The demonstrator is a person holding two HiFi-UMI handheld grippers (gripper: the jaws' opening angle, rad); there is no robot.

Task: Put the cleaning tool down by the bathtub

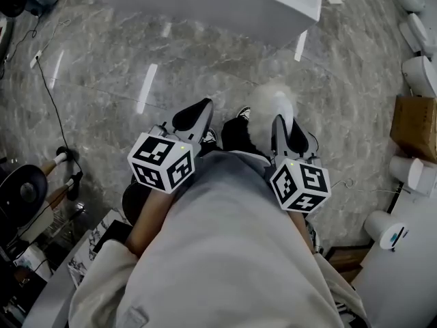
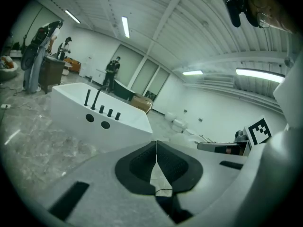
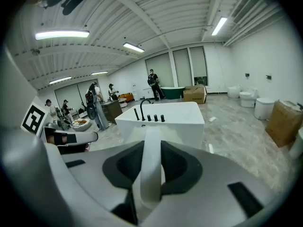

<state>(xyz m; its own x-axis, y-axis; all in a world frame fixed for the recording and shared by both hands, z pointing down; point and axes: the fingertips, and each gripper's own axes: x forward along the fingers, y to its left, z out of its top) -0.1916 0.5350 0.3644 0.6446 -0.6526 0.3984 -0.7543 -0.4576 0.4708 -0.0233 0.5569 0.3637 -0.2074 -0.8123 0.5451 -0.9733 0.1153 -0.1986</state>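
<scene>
The white bathtub (image 1: 205, 5) with black taps stands on the marble floor ahead of me, also in the left gripper view (image 2: 94, 115) and the right gripper view (image 3: 163, 122). My right gripper (image 1: 283, 132) is shut on the cleaning tool, a duster with a fluffy white head (image 1: 270, 104). Its white handle (image 3: 151, 169) runs up between the dark pads (image 3: 182, 167). My left gripper (image 1: 194, 118) is held level beside it; its jaws meet (image 2: 155, 145) with nothing between them. Both grippers hang above the floor, short of the tub.
White toilets (image 1: 420, 74) and a cardboard box (image 1: 414, 125) line the right side. A cable (image 1: 51, 94) and racks of gear (image 1: 27, 197) lie at the left. My shoes (image 1: 235, 132) show below the grippers. People stand far off behind the tub (image 3: 152, 82).
</scene>
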